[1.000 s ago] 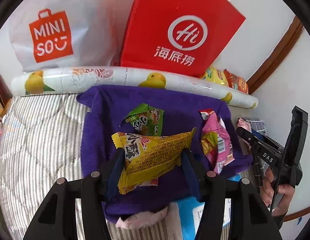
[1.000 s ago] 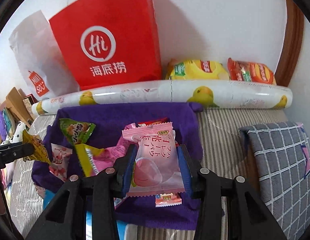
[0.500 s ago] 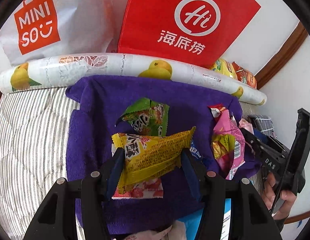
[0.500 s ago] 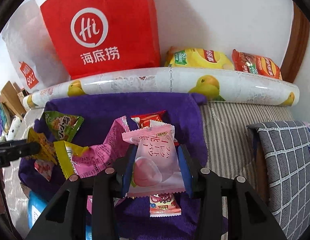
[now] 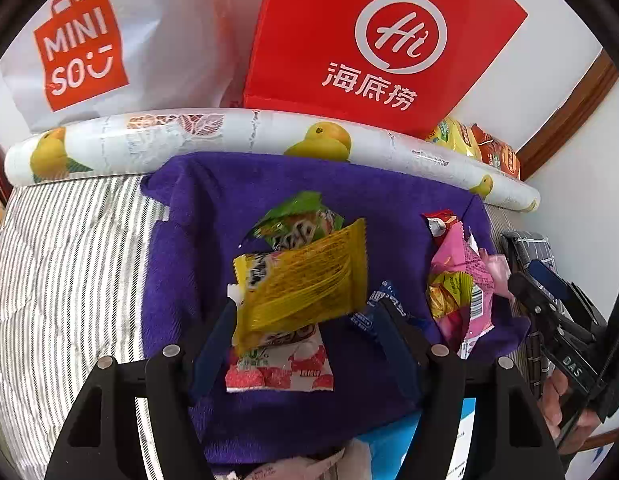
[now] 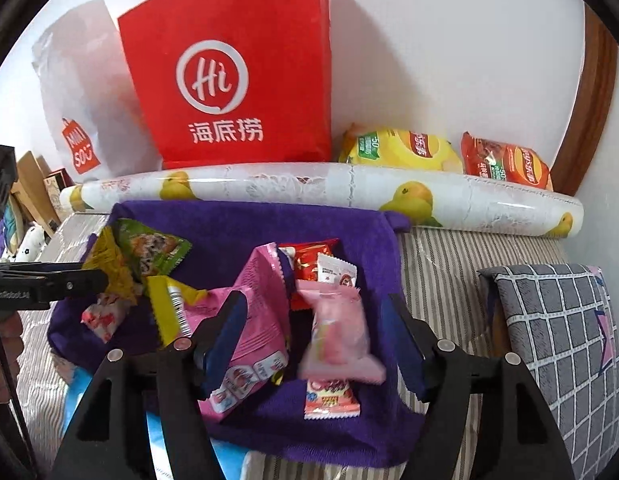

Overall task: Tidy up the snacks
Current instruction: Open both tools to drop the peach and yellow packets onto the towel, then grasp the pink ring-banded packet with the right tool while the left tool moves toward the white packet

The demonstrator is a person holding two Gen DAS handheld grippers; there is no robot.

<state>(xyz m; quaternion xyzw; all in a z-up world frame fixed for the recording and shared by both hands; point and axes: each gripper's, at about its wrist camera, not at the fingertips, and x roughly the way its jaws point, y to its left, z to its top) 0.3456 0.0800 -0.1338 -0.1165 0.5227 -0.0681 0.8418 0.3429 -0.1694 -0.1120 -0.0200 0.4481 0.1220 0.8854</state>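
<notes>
The yellow packet (image 5: 305,280) is now loose between the left gripper (image 5: 309,320) jaws, which half a second ago pinched it and are opening; it tips over the purple towel (image 5: 213,216), the green packet (image 5: 297,220) at its 12 o'clock. The pink packet (image 6: 337,328), blurred, drops free from the right gripper (image 6: 313,328), whose jaws are opening too. Both snacks seem released onto the towel, so two more are sorted. The yellow wrapper is crinkled and glossy. The red bag (image 6: 237,72) stands behind, at 12 o'clock.
</notes>
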